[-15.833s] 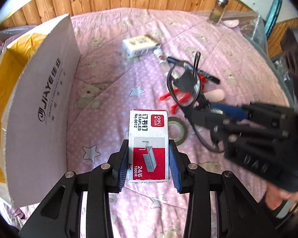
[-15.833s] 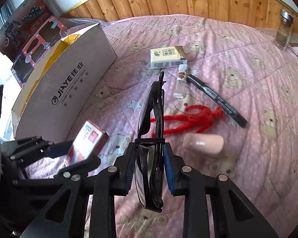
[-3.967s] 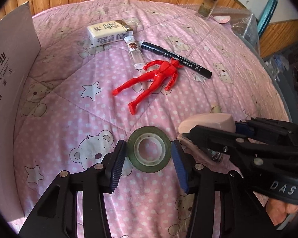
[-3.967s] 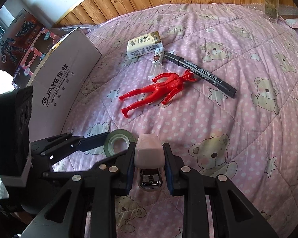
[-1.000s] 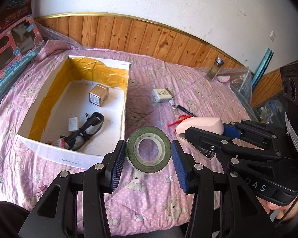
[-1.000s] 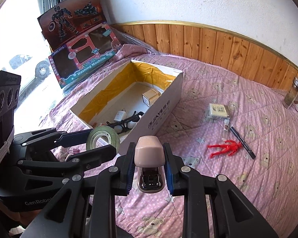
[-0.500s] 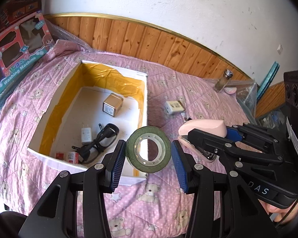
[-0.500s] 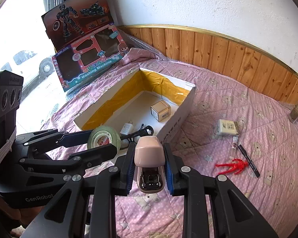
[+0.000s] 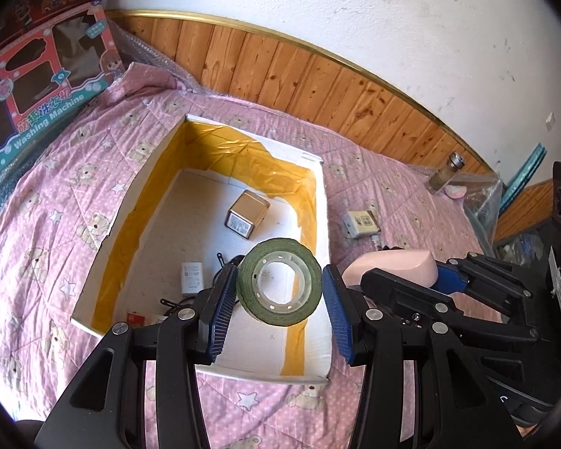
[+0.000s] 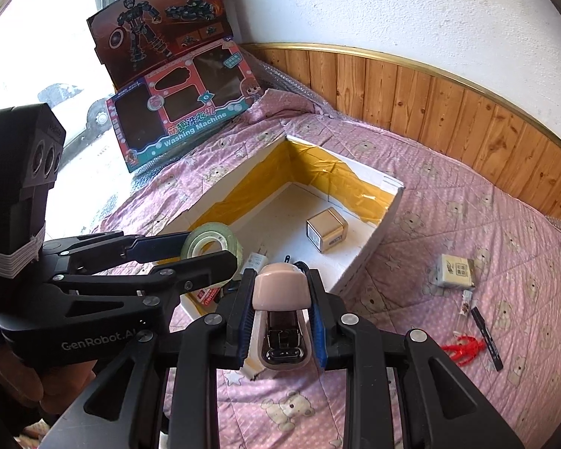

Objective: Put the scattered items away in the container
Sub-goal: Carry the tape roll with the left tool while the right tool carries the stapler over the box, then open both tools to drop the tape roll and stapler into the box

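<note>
L gripper (image 9: 279,287) clamps tape roll (image 9: 279,287), R gripper (image 10: 281,301) stapler (image 10: 282,308), above box (image 9: 319,247).

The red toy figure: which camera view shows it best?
The right wrist view. The red toy figure lies in plain sight there on the pink quilt, beside a black marker. In the left wrist view I cannot find it; the right gripper and its pink stapler cover that area.

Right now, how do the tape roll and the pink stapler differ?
The tape roll is a dark green ring with a clear core; the stapler is a solid pink block with metal underneath. The roll sits in the left claw, the stapler in the right claw. Both are gripped above the white box.
</note>
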Demonstrator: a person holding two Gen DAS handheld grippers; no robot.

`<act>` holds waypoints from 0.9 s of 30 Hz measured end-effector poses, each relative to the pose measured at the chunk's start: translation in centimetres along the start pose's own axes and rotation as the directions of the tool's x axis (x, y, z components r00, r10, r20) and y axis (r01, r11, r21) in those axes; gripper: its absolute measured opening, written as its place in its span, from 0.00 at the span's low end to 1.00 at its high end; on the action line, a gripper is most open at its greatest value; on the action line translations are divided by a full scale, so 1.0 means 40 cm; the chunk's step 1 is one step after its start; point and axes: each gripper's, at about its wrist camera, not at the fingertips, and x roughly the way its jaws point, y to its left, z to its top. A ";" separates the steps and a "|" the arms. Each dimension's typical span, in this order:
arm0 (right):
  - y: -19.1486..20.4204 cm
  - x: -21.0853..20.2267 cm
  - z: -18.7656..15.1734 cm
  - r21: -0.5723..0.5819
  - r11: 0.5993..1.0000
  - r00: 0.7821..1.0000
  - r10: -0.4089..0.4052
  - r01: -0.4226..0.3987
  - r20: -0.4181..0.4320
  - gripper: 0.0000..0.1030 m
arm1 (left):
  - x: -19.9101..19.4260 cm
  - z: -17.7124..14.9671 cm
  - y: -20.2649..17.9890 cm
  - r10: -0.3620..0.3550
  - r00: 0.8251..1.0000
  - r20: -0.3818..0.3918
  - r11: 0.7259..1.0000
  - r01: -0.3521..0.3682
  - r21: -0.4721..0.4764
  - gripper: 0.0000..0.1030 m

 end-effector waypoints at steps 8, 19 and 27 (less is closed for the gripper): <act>-0.005 0.093 0.046 -0.014 1.000 0.999 0.012 -0.013 -0.037 0.27 | 0.085 0.050 0.062 0.028 0.998 -0.060 0.998 -0.031 -0.050 0.47; -0.031 0.229 0.095 -0.001 0.999 0.993 0.037 -0.037 -0.108 0.27 | 0.200 0.129 0.113 0.067 0.987 -0.149 0.994 -0.079 -0.077 0.48; -0.061 0.318 0.119 0.002 1.000 0.987 0.018 -0.018 -0.157 0.27 | 0.306 0.169 0.154 0.084 0.969 -0.231 0.987 -0.113 -0.113 0.49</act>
